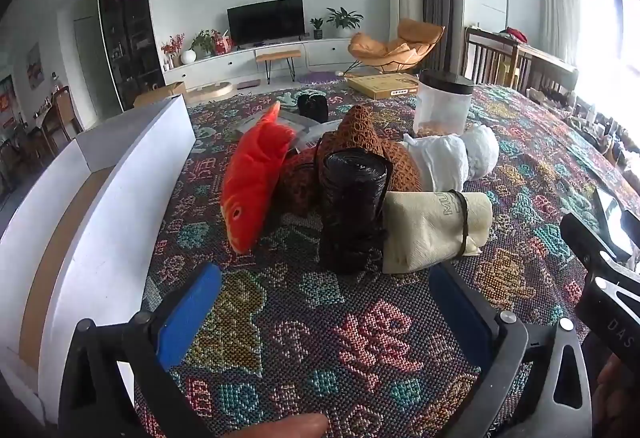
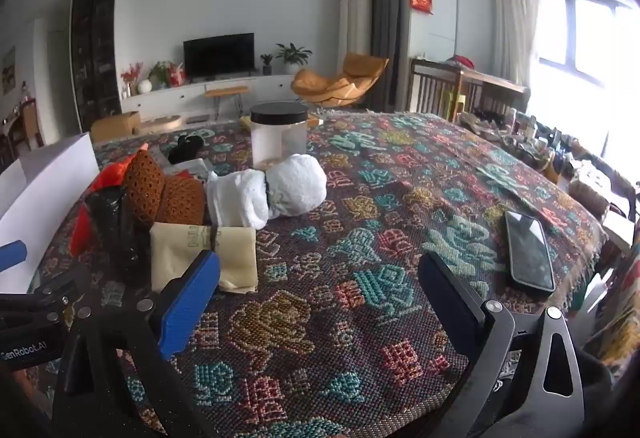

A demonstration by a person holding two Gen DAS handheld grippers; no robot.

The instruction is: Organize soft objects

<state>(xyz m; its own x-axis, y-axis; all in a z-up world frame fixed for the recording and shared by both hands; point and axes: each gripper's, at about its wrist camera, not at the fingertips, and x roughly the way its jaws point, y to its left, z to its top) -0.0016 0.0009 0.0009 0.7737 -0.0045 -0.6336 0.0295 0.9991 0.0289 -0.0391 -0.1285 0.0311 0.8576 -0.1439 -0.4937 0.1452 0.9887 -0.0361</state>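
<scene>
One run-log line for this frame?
left gripper open, empty | right gripper open, empty | soft bundles untouched on table | box left

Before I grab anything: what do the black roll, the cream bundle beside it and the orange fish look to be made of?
The upright black roll looks like thin glossy plastic film, probably bin bags, given its shiny wrinkled layers. The cream bundle with the dark band looks like matte embossed paper towel or soft cloth; hard to tell which. The orange fish looks like plush fabric, with a soft sheen and stuffed shape.
</scene>
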